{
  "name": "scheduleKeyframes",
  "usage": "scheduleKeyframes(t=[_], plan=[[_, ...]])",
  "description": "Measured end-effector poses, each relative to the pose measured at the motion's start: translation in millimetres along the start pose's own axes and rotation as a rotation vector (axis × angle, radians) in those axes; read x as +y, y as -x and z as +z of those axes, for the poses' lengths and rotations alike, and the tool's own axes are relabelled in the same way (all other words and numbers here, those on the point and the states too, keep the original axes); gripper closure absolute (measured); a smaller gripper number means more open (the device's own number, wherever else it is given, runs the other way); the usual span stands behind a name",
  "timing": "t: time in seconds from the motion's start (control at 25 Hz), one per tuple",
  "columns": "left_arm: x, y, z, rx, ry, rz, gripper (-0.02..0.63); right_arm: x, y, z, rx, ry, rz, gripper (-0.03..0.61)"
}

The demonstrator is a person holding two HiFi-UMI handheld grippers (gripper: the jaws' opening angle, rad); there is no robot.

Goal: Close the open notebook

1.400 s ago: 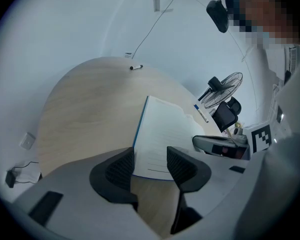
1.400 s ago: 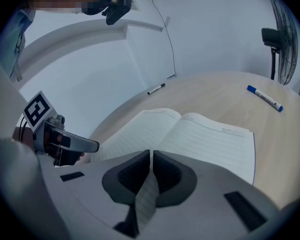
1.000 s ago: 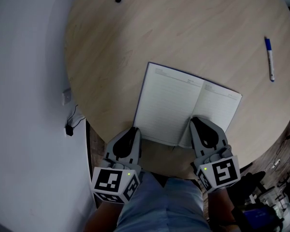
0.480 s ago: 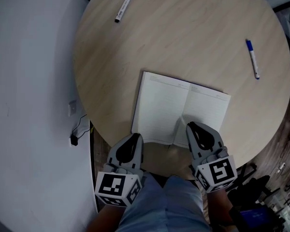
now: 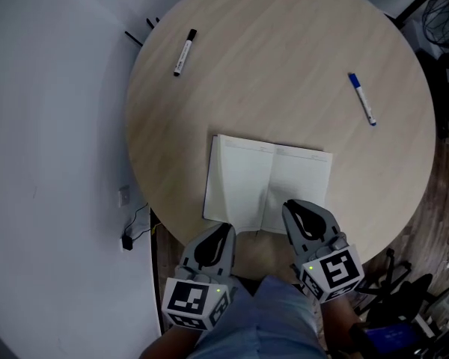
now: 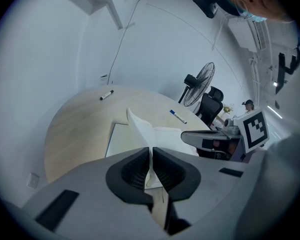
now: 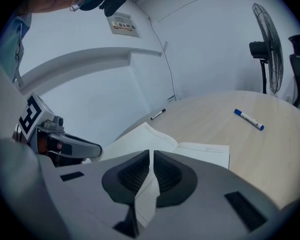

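Round table (image 5: 284,43) of pale wood, close against a white wall (image 5: 52,126) on the left, with a socket (image 5: 125,196) and a black plug (image 5: 127,241) hanging on a thin cable low on that wall. Strip of wood-patterned floor (image 5: 426,200) on the right. On the tabletop, well apart: a black marker (image 5: 183,52) far left, a blue pen (image 5: 362,99) far right, and the notebook (image 5: 247,178), lying open by the table's near edge. Beyond the table in the left gripper view, a standing fan (image 6: 202,81) and a dark office chair (image 6: 213,102).

Left gripper (image 5: 223,230) clamped on the near edge of the notebook's left half, jaws pressed together on thin white paper standing up from the spread. Right gripper (image 5: 292,208) likewise closed on paper at the near edge of the right half.

Near edge of the notebook covered from above by both gripper bodies. One leaf or several in each pinch: cannot tell. Print on the pages too small to read. Hands hidden beneath the grippers; only blue trousers (image 5: 262,320) showing below. Table's far rim cut off at the top of the head view.

Against a second ago: more of the table in view, marker now wholly visible, notebook smaller in the picture. Left gripper then at the notebook's near-left corner, now further in along the near edge. Right gripper on the same right half as before.
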State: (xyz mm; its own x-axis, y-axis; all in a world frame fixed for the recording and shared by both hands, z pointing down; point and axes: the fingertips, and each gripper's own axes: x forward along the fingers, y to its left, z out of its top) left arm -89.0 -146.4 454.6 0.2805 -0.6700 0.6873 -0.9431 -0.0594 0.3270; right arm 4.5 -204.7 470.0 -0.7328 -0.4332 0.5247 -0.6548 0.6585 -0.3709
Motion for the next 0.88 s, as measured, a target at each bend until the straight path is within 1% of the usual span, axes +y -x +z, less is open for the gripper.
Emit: scheduleKeyframes(t=[0.16,0.28,0.44,0.6,0.72,0.8,0.88], plan=[[-22,2,5,-0.009,-0.034,-0.032,0.575,8,11,7,-0.025,0.004,0.035,0.526],[-37,-1,7,-0.018,-0.054,-0.061,0.575,14,16,12,-0.045,0.001,0.077,0.525],[-52,-2,6,-0.027,-0.073,-0.098,0.575,20,22,15,-0.074,-0.007,0.110,0.500],[-71,-4,8,-0.054,-0.103,-0.151,0.575,21,26,18,-0.097,-0.057,0.150,0.488],[-86,-6,7,-0.057,-0.131,-0.190,0.575,26,28,21,-0.107,-0.098,0.212,0.408],[-95,-6,4,-0.054,-0.151,-0.215,0.574,28,28,20,-0.108,-0.134,0.250,0.389],[-102,-7,1,-0.052,-0.163,-0.239,0.574,24,27,17,-0.099,-0.165,0.266,0.383]])
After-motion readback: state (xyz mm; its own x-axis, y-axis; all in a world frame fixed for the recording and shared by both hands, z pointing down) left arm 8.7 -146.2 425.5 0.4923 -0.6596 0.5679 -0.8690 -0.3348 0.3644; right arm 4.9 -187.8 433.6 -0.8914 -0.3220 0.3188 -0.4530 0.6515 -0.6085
